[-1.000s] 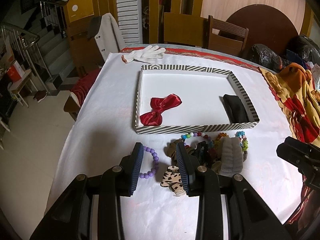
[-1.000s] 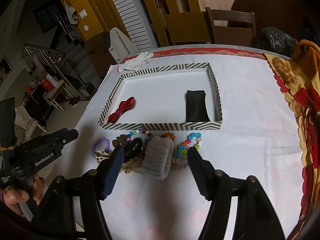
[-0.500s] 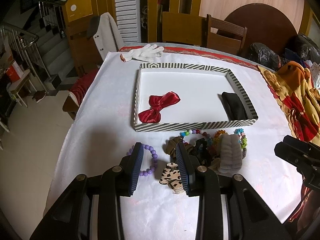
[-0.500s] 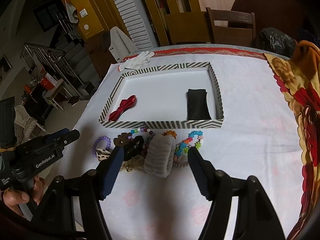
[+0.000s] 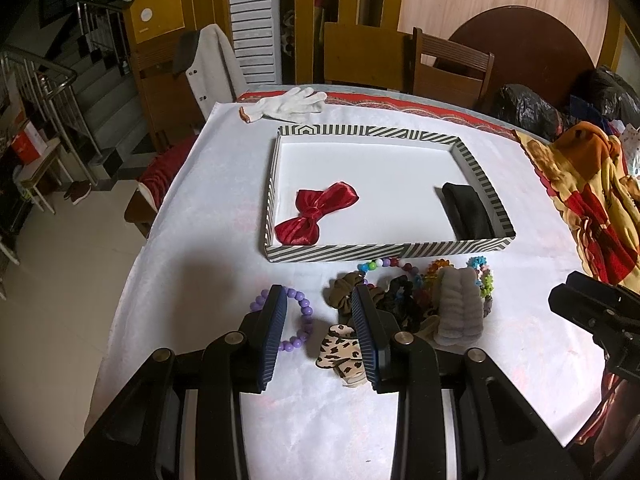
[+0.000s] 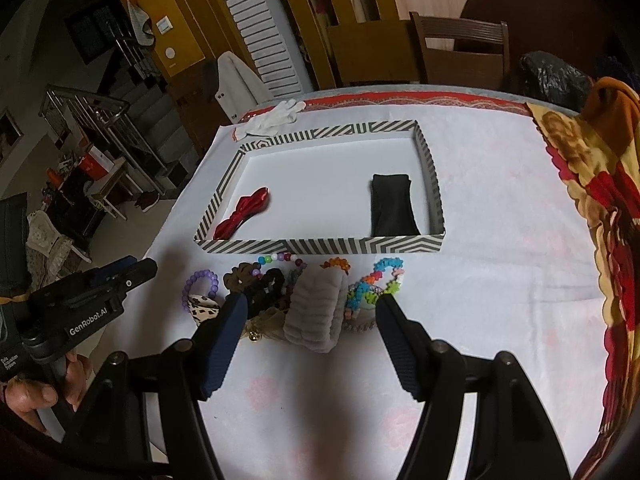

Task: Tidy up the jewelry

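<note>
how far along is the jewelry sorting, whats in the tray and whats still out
Done: the red bow and a black band lie in the striped tray. In hand: nothing; the left claw and right claw are open above the pile. Left: purple bead bracelet, leopard clip, grey scrunchie and the other pieces lying in front of the tray.

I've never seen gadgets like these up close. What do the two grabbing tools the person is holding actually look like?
Both are black plastic hand tools. The left gripper and the right gripper each end in two long fingers faced with dark blue ribbed pads, joined by black arms with round silver pivot pins. The left one's side carries white "GenRobot.AI" lettering, and a hand wraps its handle. No cables show.
</note>
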Demonstrator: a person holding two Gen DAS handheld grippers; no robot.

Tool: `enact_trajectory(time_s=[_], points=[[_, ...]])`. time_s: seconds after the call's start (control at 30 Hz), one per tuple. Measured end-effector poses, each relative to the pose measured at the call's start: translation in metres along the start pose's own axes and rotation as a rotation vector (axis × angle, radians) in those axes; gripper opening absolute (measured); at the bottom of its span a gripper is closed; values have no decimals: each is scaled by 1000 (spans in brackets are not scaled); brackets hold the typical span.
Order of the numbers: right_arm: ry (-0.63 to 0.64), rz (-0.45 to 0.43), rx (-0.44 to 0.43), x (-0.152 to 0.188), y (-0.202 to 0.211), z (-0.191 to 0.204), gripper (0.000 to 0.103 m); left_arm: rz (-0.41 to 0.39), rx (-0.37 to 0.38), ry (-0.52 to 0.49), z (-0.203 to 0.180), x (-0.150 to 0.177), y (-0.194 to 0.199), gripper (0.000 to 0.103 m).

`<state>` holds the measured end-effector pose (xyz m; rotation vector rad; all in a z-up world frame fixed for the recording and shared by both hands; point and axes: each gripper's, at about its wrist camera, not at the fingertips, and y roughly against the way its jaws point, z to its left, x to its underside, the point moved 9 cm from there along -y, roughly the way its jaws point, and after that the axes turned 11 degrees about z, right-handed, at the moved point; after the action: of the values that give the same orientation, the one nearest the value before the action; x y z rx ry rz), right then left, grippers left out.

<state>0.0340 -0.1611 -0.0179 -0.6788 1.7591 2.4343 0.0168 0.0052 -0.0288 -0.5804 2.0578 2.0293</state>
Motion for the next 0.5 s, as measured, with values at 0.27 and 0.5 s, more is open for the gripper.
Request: enact_trajectory(time_s=[0.27,0.5], points=[[-3,14,4,1,-4,-1,70,5,0,-1,-1,0,-1,26],[-7,22,7,3,-8,-3,70,17,-2,-3,0,2,-6,26]])
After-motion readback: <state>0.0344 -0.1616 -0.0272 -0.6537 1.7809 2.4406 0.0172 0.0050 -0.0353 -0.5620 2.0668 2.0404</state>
